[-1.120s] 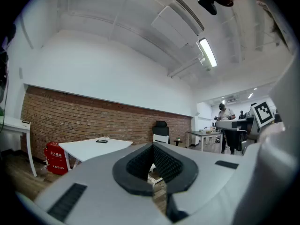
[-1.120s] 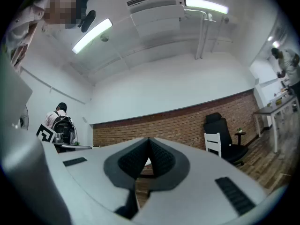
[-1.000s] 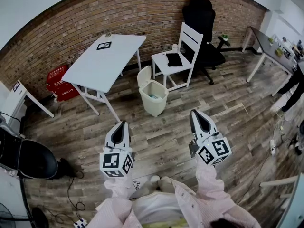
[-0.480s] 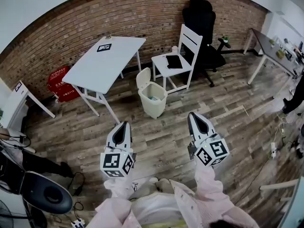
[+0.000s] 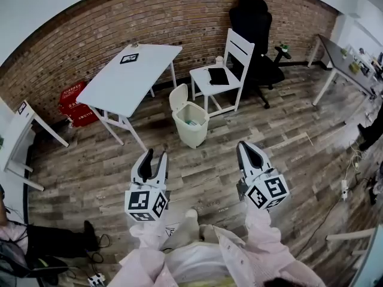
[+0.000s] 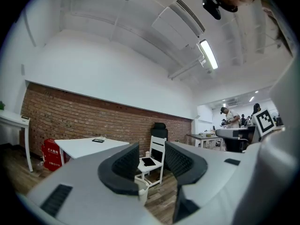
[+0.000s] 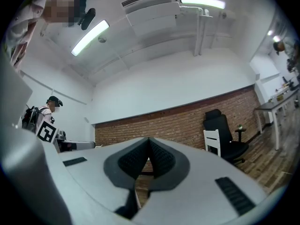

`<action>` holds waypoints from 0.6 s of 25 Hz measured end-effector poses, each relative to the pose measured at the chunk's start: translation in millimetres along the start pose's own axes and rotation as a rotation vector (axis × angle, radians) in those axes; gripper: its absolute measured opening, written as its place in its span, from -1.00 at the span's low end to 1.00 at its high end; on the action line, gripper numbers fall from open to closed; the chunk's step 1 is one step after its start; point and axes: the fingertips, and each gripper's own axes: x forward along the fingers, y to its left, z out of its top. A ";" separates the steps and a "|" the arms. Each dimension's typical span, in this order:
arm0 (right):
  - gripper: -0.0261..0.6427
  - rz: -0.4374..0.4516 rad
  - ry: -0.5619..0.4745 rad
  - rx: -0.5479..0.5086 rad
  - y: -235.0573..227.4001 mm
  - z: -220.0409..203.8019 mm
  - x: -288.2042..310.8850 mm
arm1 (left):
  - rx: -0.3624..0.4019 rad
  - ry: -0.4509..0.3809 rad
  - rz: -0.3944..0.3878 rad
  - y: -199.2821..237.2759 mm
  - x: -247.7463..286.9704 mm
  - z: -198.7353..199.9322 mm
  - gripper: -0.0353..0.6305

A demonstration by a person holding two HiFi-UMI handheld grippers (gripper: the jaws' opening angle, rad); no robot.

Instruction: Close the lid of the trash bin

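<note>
The cream trash bin stands on the wooden floor ahead of me, its lid tipped up and back on the left side. My left gripper hovers level, well short of the bin. Its jaws are opening and hold nothing. In the left gripper view the bin's rim peeks out low between the pads of the left gripper. My right gripper is to the right of the bin, also short of it. In the right gripper view the right gripper has its pads meeting at the tip, with nothing in them.
A white table stands behind the bin on the left, with a white chair behind on the right. A black office chair is against the brick wall and a red box sits at the left. A person's legs and cables lie at the lower left.
The left gripper's jaws have gone from shut to apart. The black rolling chair at the lower left has left the view, and a person's legs now lie there.
</note>
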 end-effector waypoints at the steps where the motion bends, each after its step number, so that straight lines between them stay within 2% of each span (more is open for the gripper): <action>1: -0.91 0.000 0.002 0.002 -1.6 -1.2 0.8 | -0.003 0.001 0.006 1.1 1.5 -0.7 -0.37; 5: -0.91 -0.002 0.013 0.013 -9.3 -7.9 6.3 | -0.010 0.015 0.020 5.6 9.3 -7.2 -0.21; 15: -0.91 -0.002 0.057 0.020 -27.8 -31.4 60.9 | -0.034 0.053 0.031 38.9 58.8 -27.1 -0.17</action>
